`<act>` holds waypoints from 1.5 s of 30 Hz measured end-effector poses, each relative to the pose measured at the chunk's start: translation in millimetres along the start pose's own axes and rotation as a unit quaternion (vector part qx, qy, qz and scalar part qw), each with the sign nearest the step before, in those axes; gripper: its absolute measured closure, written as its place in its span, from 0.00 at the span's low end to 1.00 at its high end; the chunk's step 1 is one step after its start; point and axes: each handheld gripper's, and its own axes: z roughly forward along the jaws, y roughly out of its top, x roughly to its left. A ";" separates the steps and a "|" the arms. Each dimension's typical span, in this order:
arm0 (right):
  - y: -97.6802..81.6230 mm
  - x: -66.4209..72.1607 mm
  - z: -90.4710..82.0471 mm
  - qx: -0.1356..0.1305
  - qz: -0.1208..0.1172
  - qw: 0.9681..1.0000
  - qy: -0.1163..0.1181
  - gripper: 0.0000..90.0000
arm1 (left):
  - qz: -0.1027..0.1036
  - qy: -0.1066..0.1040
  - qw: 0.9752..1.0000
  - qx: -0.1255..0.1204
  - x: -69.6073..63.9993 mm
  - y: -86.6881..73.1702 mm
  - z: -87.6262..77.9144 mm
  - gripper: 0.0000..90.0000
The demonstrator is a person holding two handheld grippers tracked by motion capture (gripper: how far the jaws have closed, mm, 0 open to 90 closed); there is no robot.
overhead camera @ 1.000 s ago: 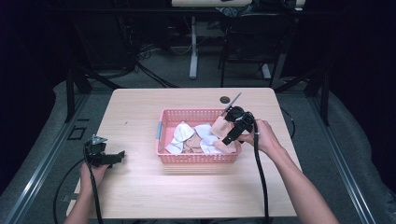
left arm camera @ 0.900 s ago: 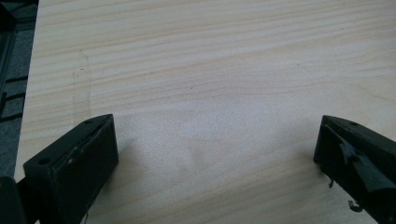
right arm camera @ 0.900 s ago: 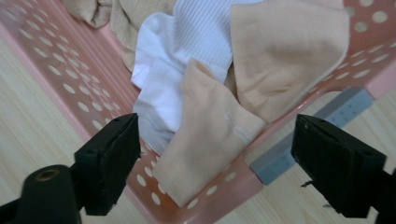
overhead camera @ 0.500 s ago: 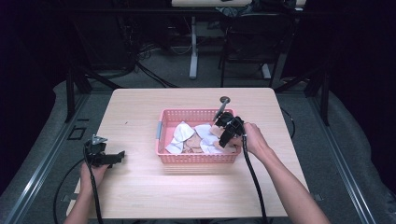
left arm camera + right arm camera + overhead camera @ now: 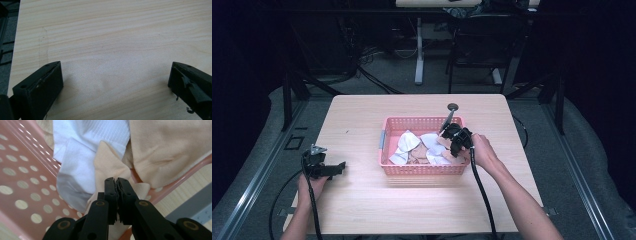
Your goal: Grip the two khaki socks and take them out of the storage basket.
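Your right gripper has come down into the pink basket over the last moment, and its fingers, wide apart a second ago, have just been closing. In the right gripper view they now stand together, pinched on a fold of the peach sock, which sits between the pads and runs on down beneath them. That sock lies at the right-hand end of the basket in the high view, against the white sock and partly under a larger peach cloth draped toward the basket's rim.

This reads as the grasp just made, so the pick is begun but nothing is lifted yet. Judging by how little fabric shows between the fingers, the hold may be on a thin fold only; a slow, straight lift would tell you whether it keeps. Watch that the white sock, which touches the peach one, does not drag up with it.

Your left gripper has kept its place on the bench, well apart from the basket on its left. Its fingers are wide apart with nothing but bare wood between them, ready to take the sock's other end if you bring it across.
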 end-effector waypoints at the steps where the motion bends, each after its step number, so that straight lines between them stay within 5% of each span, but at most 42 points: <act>1: 0.0 0.0 0.0 0.000 0.000 1.000 0.000 0.96 | 0.000 0.000 1.000 0.000 0.0 0.0 0.0 0.00; 16: 2.4 4.0 -47.0 -0.070 -0.001 0.997 0.013 0.97 | 0.000 0.000 1.000 0.000 0.0 0.0 0.0 0.00; 45: 13.2 3.8 -91.0 -0.127 0.000 0.992 0.021 0.97 | 0.000 0.000 1.000 0.000 0.0 0.0 0.0 0.00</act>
